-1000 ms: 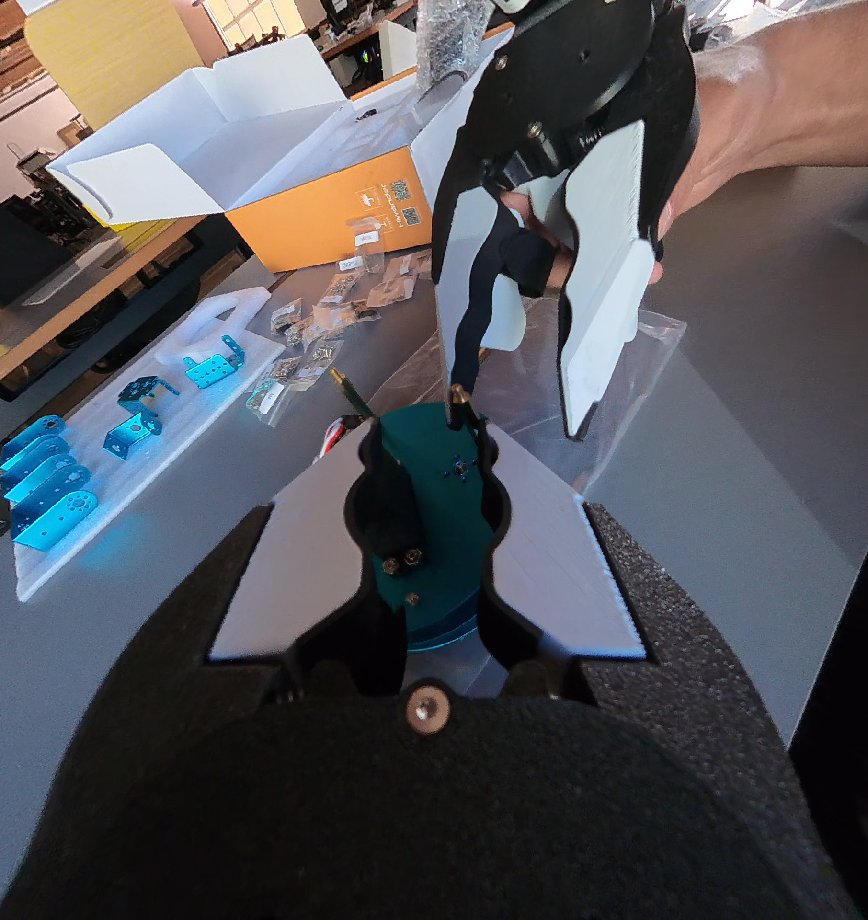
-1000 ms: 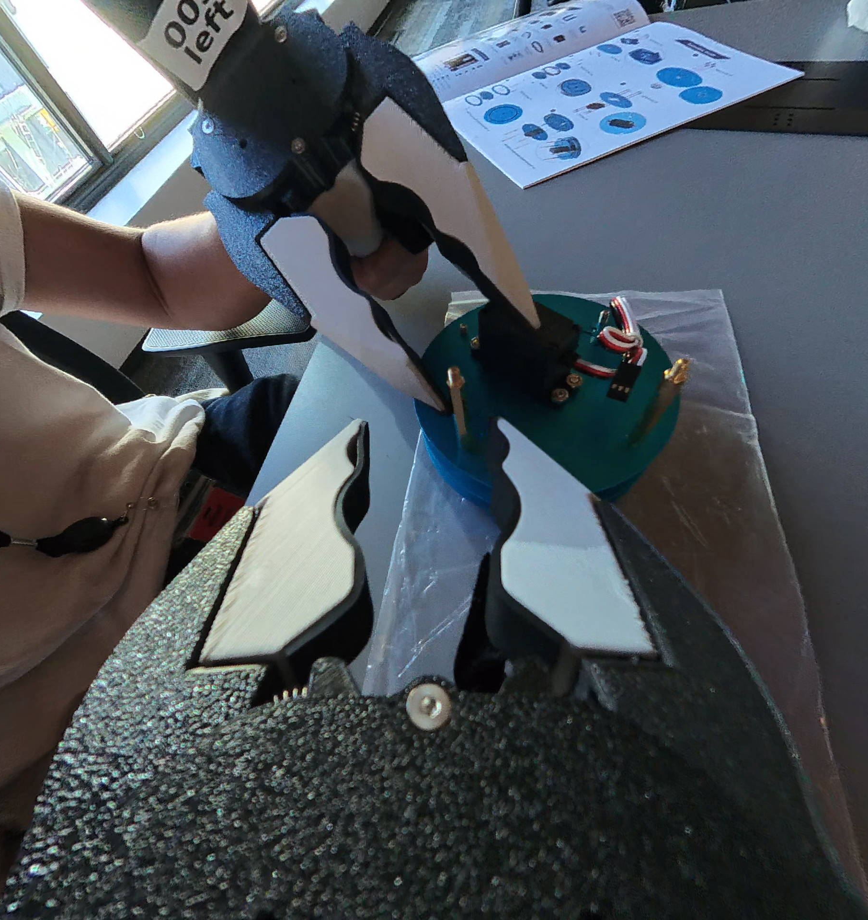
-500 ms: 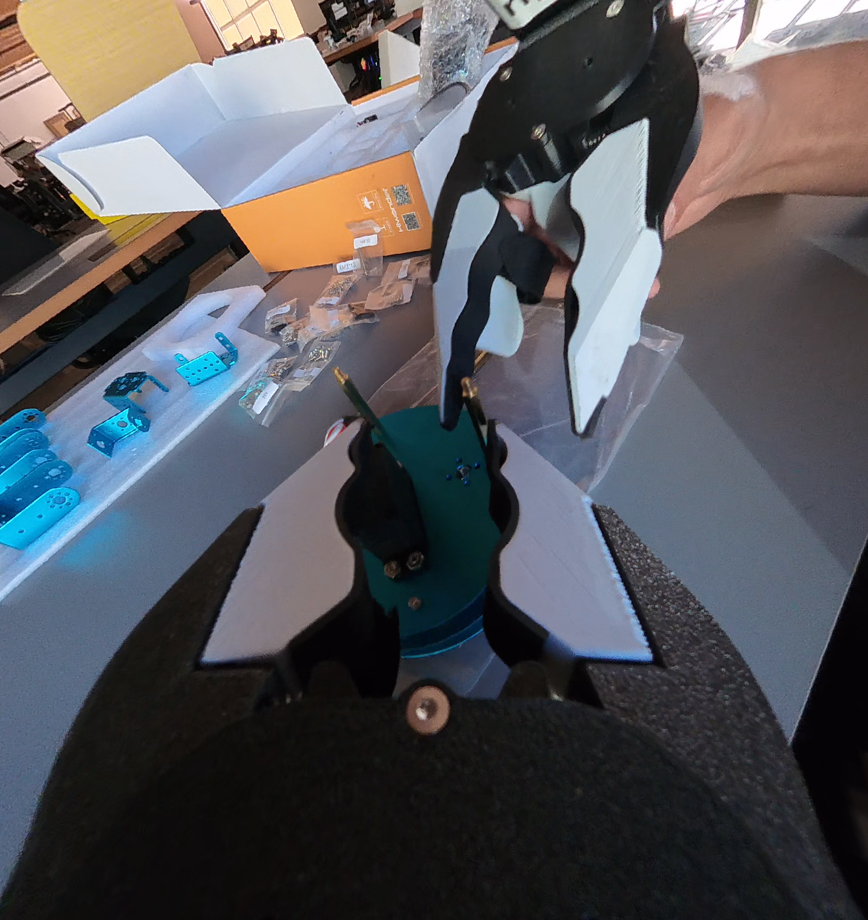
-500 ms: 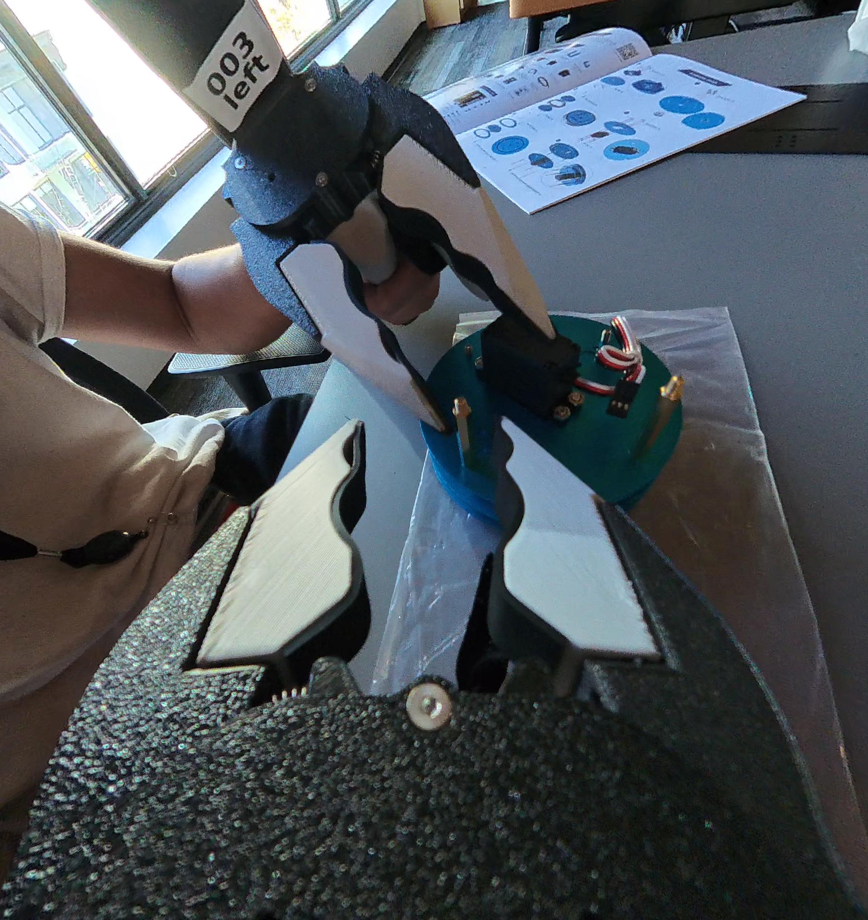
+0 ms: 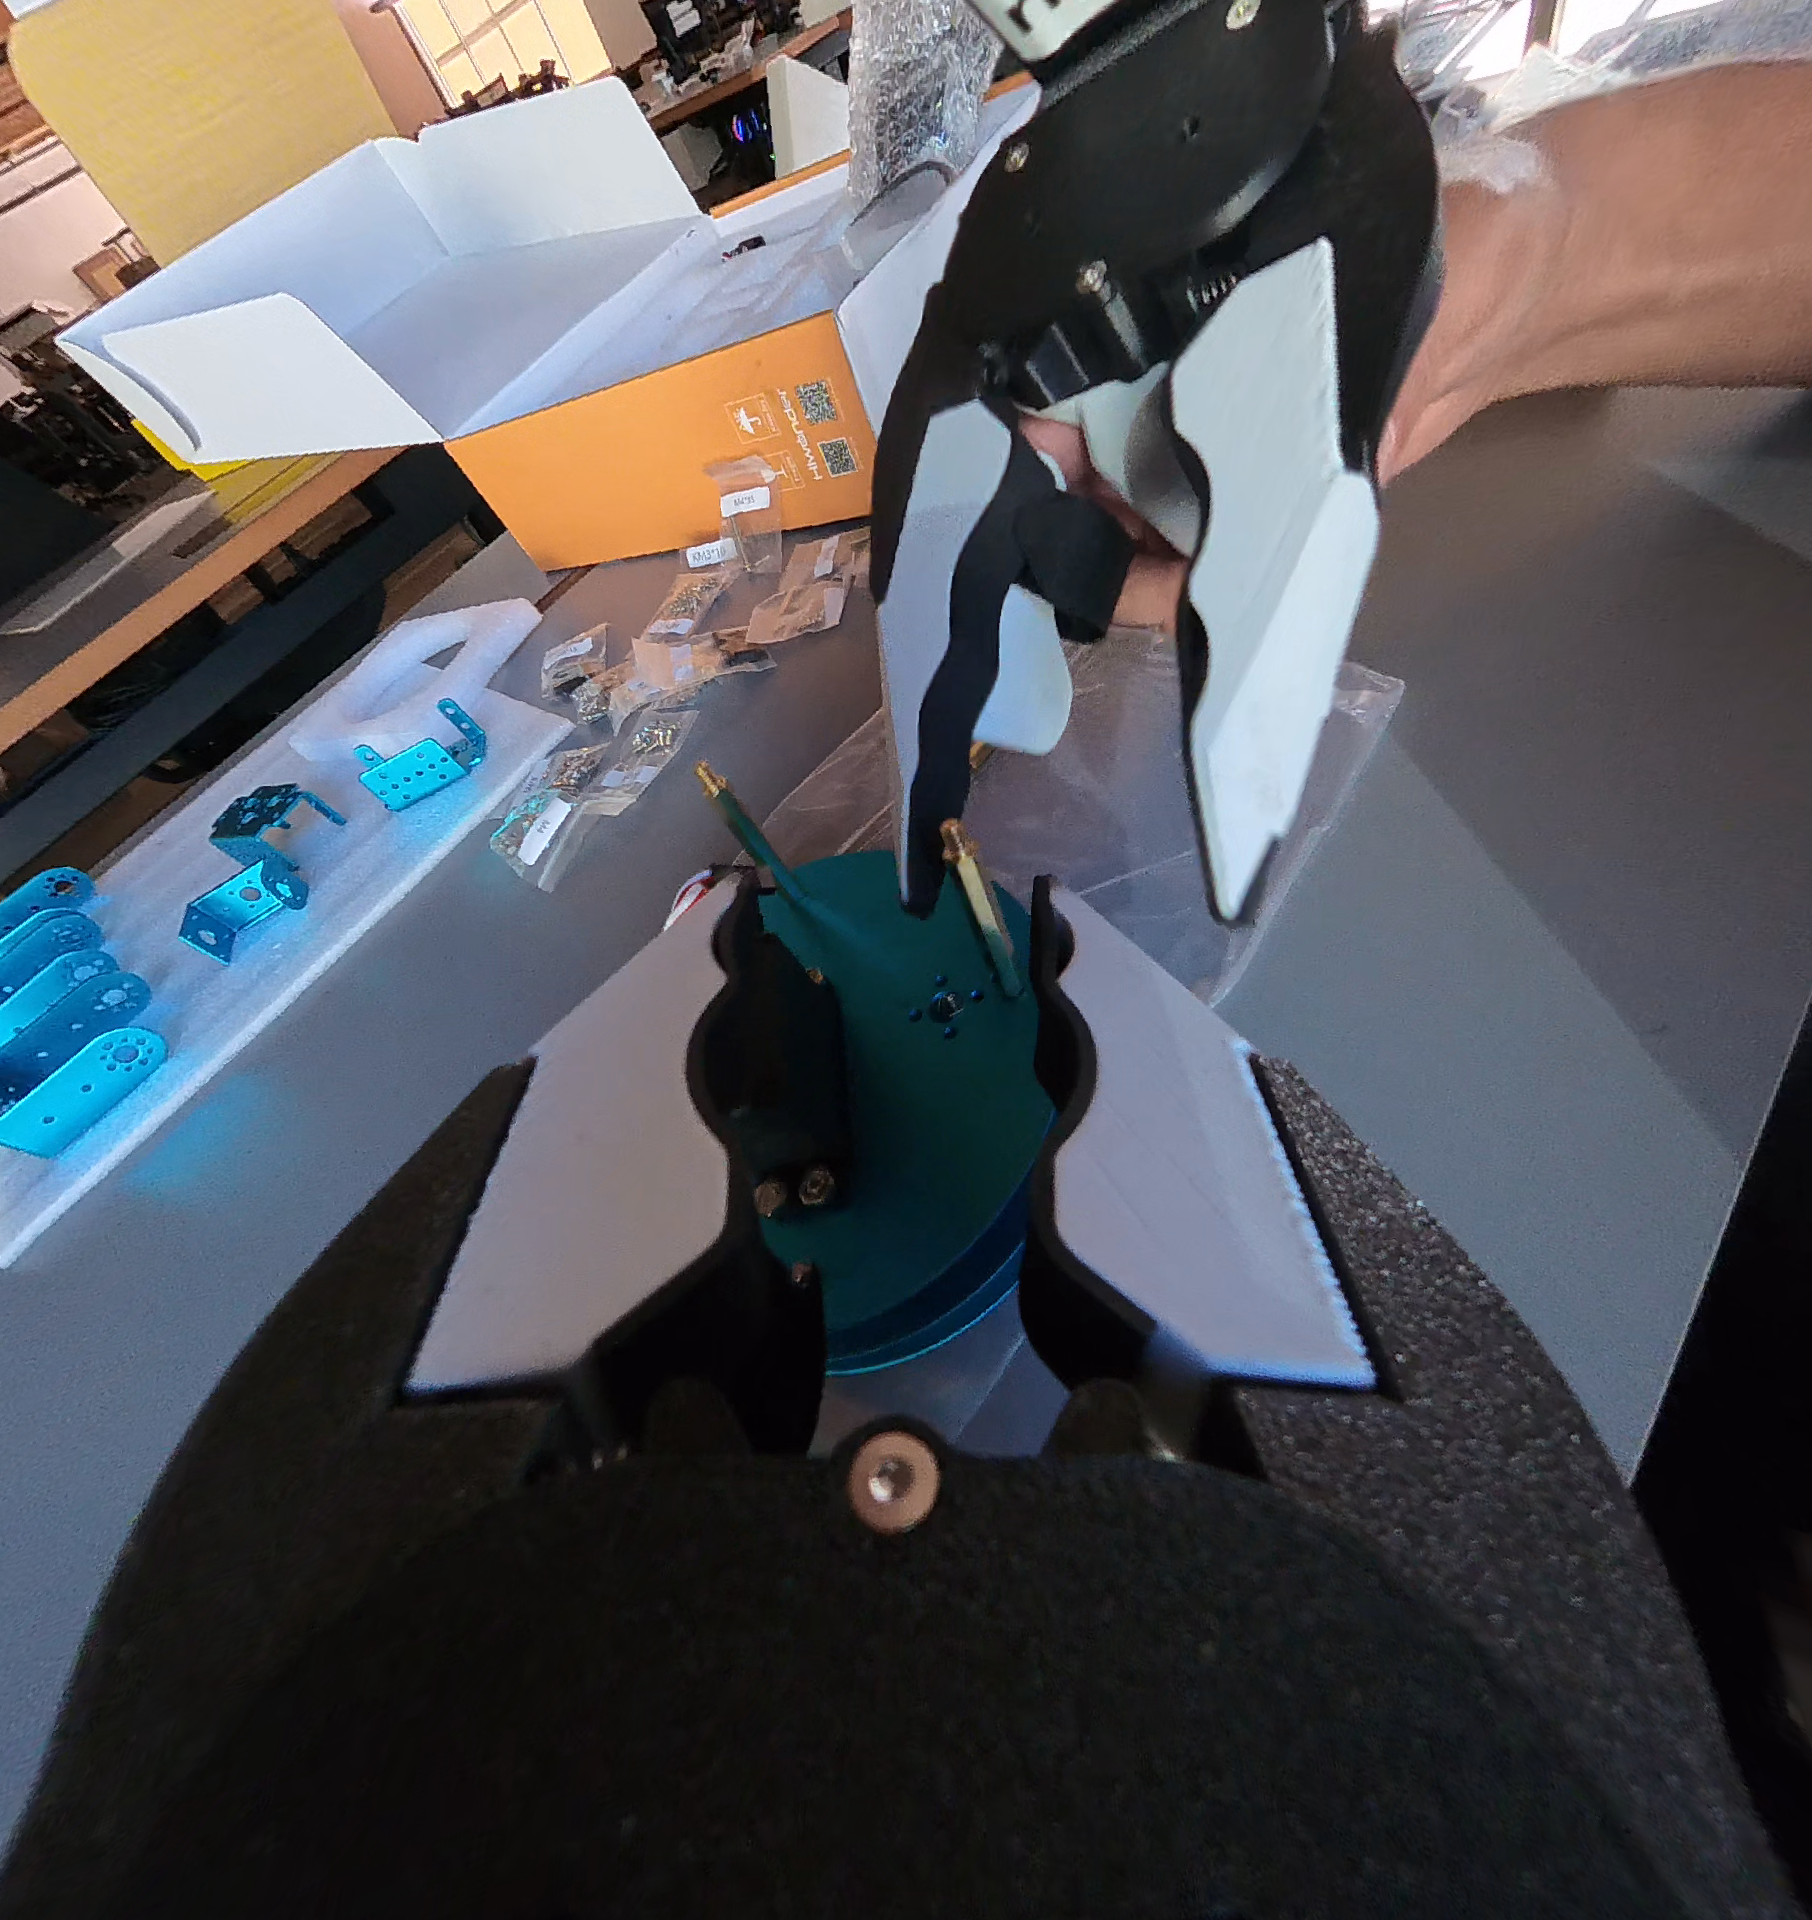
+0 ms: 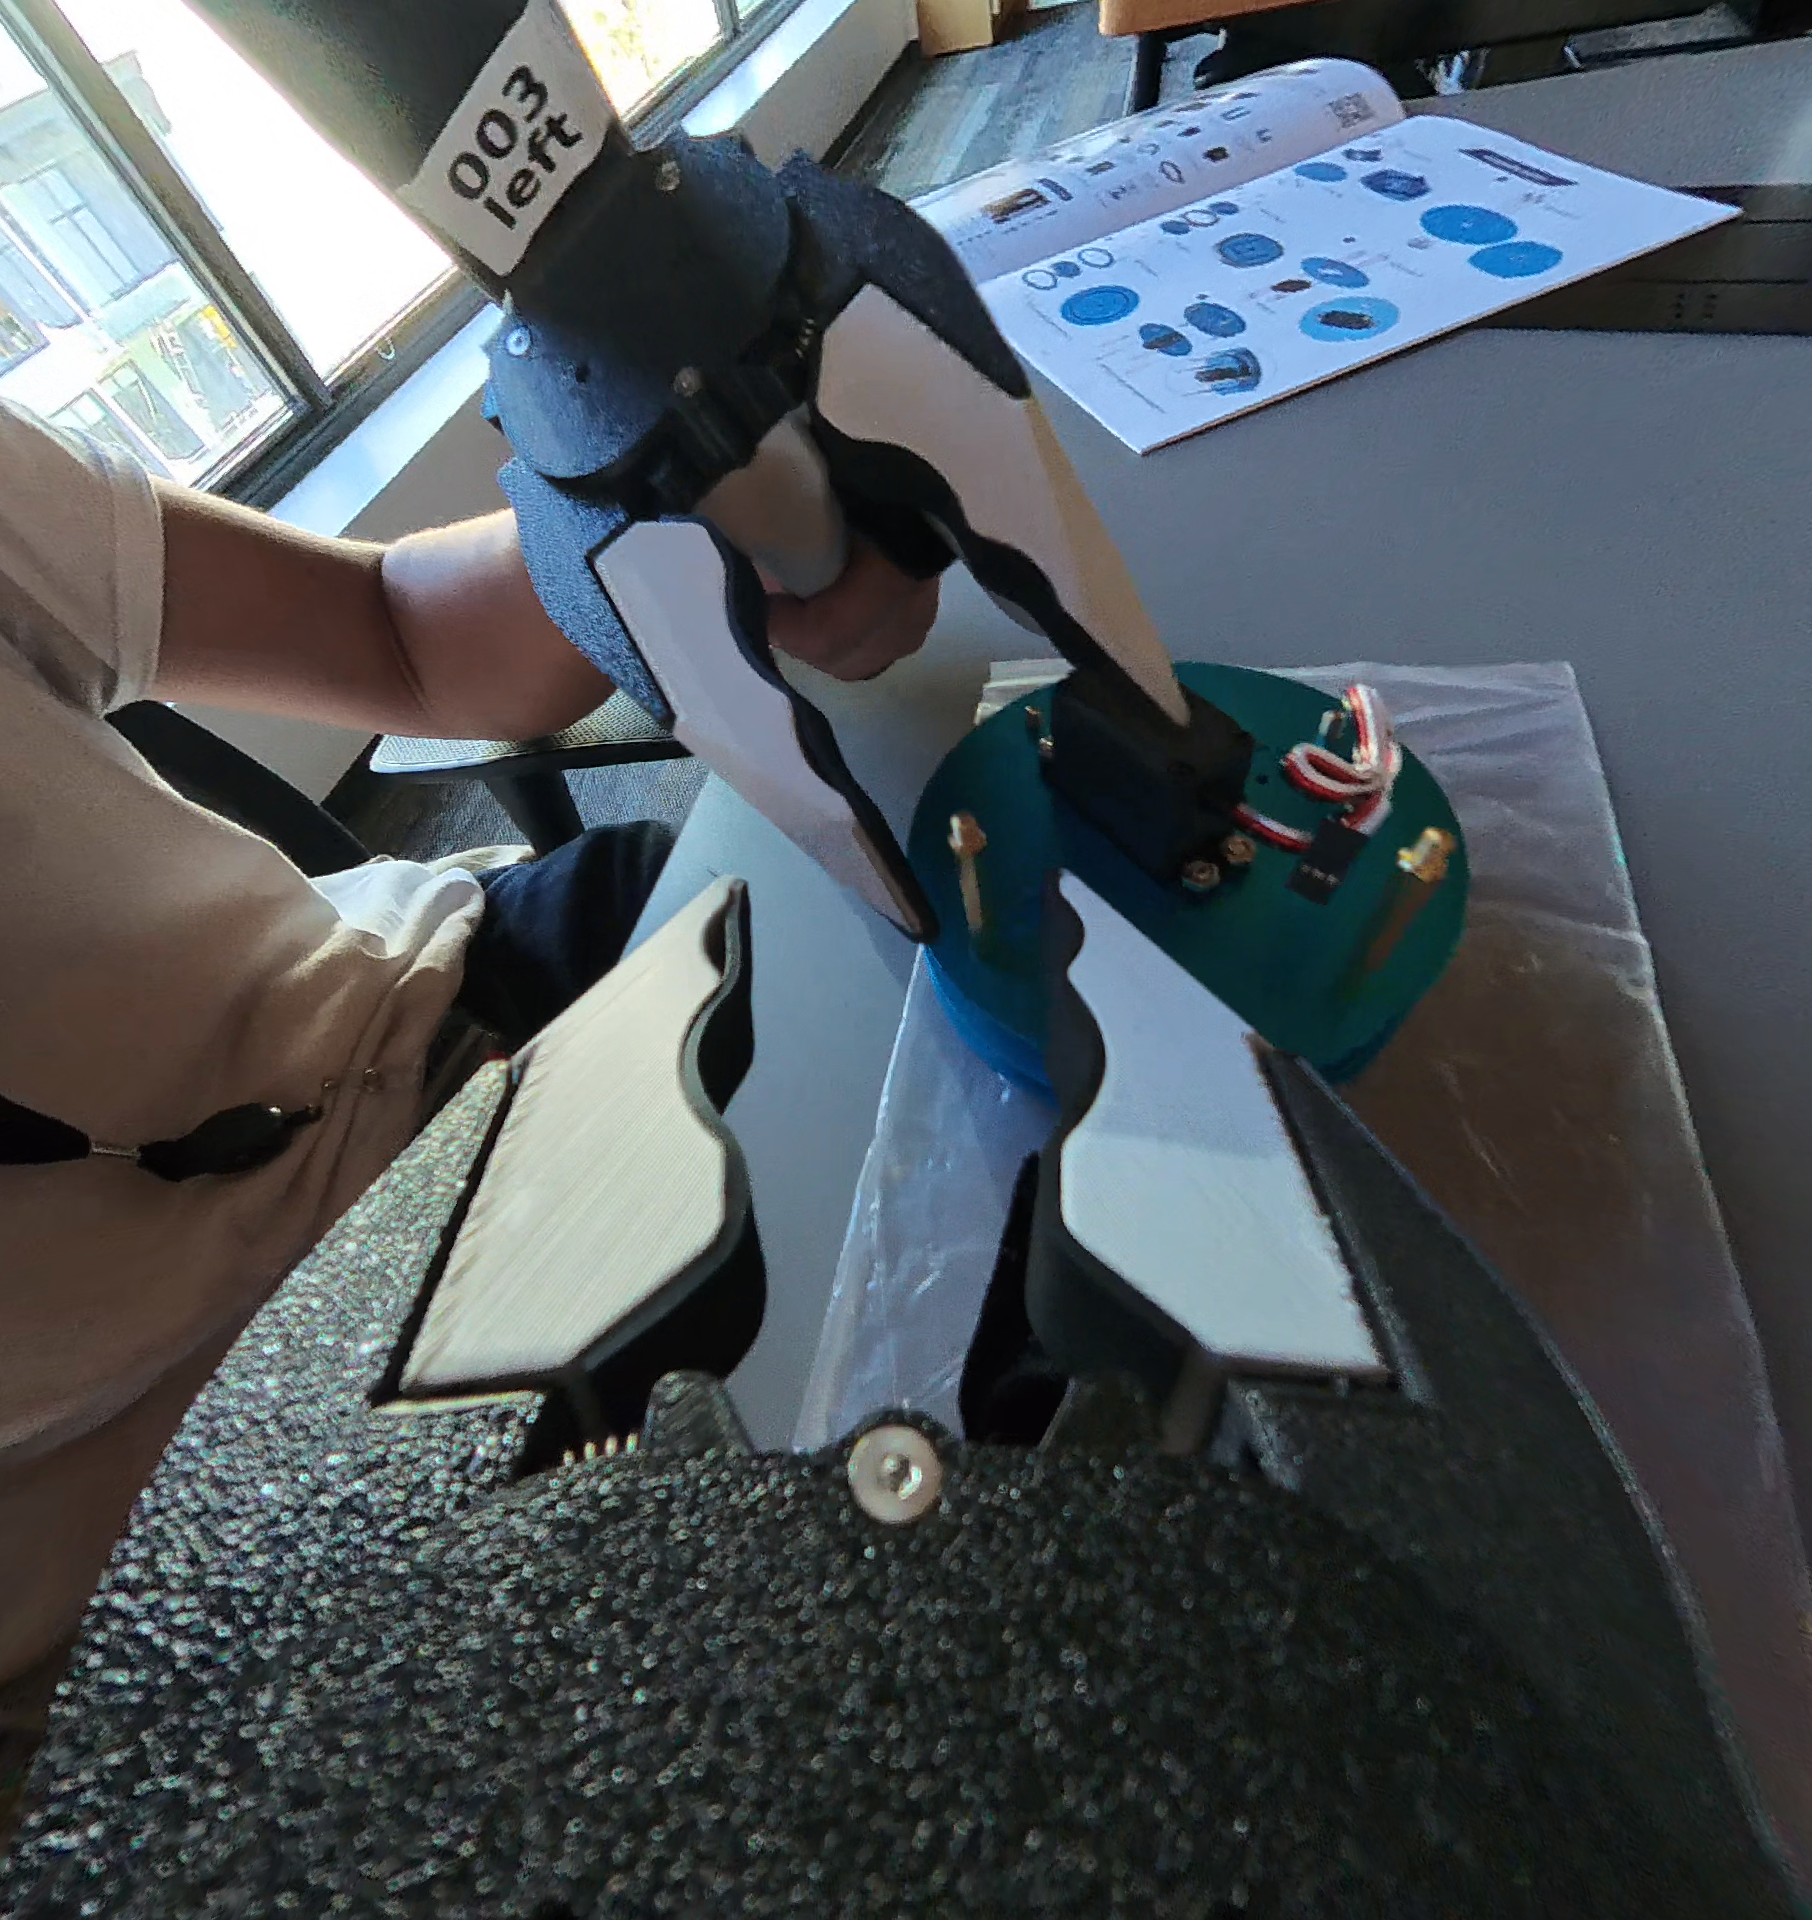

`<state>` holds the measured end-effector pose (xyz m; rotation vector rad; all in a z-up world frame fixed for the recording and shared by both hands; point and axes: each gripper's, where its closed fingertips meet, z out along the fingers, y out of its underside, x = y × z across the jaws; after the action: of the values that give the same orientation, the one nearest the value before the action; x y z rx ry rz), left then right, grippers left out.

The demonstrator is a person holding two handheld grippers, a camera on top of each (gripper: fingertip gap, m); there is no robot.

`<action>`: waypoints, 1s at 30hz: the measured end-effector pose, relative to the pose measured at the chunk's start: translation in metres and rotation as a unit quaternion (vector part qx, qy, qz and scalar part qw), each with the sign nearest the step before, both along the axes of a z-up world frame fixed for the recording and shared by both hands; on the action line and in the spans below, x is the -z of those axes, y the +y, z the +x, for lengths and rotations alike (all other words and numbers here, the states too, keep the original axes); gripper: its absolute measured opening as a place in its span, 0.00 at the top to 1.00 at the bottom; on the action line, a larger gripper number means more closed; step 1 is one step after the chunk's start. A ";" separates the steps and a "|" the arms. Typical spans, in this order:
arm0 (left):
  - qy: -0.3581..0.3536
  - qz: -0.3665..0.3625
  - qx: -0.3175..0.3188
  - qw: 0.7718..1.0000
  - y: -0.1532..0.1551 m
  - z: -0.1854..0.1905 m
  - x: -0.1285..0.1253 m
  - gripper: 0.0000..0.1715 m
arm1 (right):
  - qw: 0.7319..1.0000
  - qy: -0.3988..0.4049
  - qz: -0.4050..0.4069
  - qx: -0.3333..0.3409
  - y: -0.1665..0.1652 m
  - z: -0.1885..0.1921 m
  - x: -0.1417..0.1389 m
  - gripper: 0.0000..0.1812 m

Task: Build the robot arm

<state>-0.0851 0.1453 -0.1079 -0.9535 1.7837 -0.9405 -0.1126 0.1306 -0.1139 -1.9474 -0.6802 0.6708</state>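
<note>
A round teal disc (image 5: 933, 1122) with a black servo (image 5: 788, 1070) and upright brass standoffs lies on a clear plastic bag (image 6: 1504, 1143) on the grey table. My left gripper (image 5: 889, 904) is open over the disc. In the right wrist view the left gripper (image 6: 1045, 819) has one fingertip on the servo (image 6: 1141, 790) and the other at the rim of the disc (image 6: 1297, 966). My right gripper (image 6: 902, 888) is open and empty. A brass standoff (image 6: 969, 873) stands between its fingers, close to one. In the left wrist view the right gripper (image 5: 1078, 899) hangs over that standoff (image 5: 975, 894). Red and white wires (image 6: 1338, 769) lie by the servo.
An open orange and white box (image 5: 673, 488) stands at the back. A white foam sheet (image 5: 258, 935) carries blue metal brackets (image 5: 60, 1049). Small bags of screws (image 5: 673, 665) lie near the box. An open booklet (image 6: 1297, 260) lies beyond the disc. A person's torso (image 6: 154, 935) is close on the left. The disc (image 6: 1297, 966) is about 5 cm from both grippers' fingertips.
My right gripper has come down a little, its fingertip now lower beside the brass standoff. Both grippers stay open. The disc has not moved.
</note>
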 end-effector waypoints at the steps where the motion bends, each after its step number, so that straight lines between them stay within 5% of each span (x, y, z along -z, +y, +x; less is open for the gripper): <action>1: -0.001 -0.001 0.000 1.000 0.000 0.001 0.000 0.70 | 1.000 -0.004 0.001 -0.006 0.001 -0.005 0.001 0.70; 13: -0.011 -0.052 -0.002 0.999 0.008 -0.013 -0.005 0.69 | 1.000 0.007 -0.005 0.004 -0.001 0.003 0.000 0.68; 20: 0.004 -0.013 -0.024 1.000 0.011 0.004 0.004 0.64 | 1.000 -0.003 -0.015 -0.020 -0.003 -0.015 0.005 0.66; 23: 0.002 -0.013 -0.039 0.999 0.022 -0.009 0.003 0.68 | 1.000 0.003 -0.008 -0.010 -0.012 0.000 -0.001 0.73; 30: -0.006 -0.017 -0.018 1.000 0.003 0.004 -0.001 0.67 | 1.000 -0.005 -0.016 -0.020 0.005 -0.017 0.005 0.65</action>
<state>-0.0813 0.1481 -0.1073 -0.9963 1.7405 -0.9554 -0.1300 0.1358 -0.1191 -1.9717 -0.7207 0.7015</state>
